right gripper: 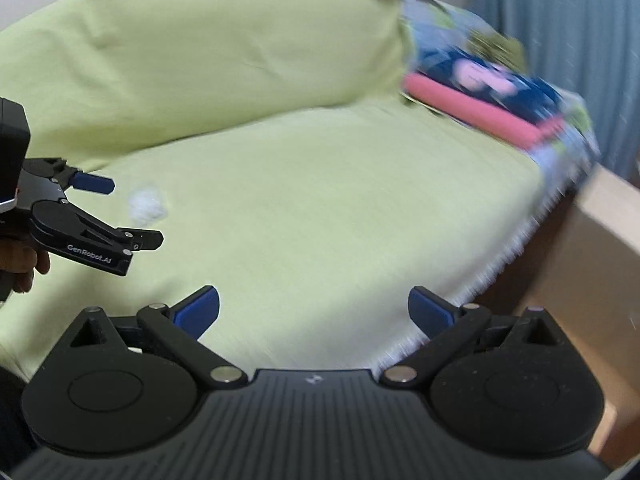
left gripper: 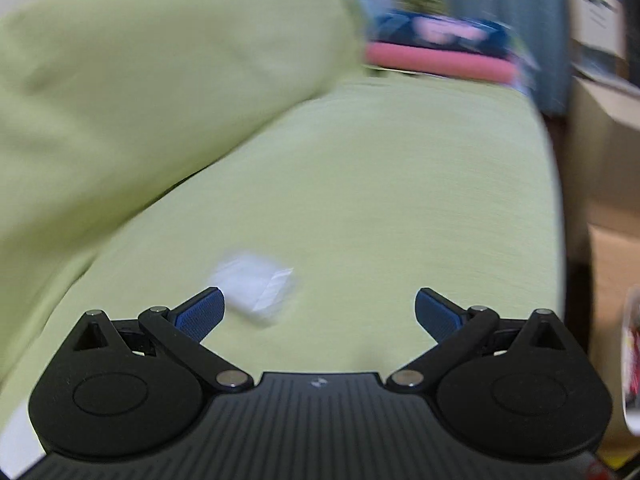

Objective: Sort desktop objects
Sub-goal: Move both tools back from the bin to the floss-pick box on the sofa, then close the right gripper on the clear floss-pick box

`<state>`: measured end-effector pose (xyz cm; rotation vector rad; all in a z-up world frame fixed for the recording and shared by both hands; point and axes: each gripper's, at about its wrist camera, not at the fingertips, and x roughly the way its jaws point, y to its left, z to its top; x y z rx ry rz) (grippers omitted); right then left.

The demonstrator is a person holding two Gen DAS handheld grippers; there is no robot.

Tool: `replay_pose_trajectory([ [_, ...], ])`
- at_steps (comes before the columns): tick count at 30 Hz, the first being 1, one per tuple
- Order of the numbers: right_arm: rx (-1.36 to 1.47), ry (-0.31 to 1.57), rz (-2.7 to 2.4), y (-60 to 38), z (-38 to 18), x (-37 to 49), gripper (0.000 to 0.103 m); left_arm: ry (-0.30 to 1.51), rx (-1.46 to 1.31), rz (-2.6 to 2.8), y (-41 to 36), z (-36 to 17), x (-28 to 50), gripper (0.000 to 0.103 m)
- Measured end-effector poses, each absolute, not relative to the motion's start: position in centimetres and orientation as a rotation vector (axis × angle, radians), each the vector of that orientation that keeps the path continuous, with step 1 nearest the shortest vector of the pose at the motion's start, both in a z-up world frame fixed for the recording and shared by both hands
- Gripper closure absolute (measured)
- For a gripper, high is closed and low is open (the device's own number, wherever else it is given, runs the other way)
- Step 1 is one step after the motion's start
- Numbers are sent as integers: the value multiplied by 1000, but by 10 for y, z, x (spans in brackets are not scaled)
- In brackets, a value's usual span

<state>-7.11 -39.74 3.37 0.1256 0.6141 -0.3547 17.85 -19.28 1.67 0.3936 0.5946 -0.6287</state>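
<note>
Green cover (left gripper: 360,200) fills both views; stacked books (right gripper: 480,92) sit at its far end. My L gripper (left gripper: 320,312) is spread, holding nothing, small white object (left gripper: 256,292) just ahead by its left finger. R gripper (right gripper: 314,308) is spread too, empty. I'd judge approach-to-pick: centre, then close. Too blurred for its long axis.

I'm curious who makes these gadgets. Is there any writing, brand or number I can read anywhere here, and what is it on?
"GenRobot.AI": white letters on the side of the left tool, seen from the right wrist camera.
Small pale logo mark on the right tool body: no letters readable.
Blue and pink printed cushion: large pale lettering, too blurred to read.
White object on the green cover: no text visible.
</note>
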Motion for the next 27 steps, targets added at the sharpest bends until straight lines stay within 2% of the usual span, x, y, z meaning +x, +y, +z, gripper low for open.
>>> replay_pose_trajectory([
  [5,55,595,-245,-359,36,2,3,593,314,-455,-145,9,204,1],
  [11,13,579,-161,-326,15,69,3,619,412,-353,-115,-5,212,1],
  [17,-27,566,-121,-306,-9,120,9,633,401,-313,-106,-9,222,1],
  [27,-83,558,-72,-278,-47,197,11,656,413,-291,-96,-27,233,1],
])
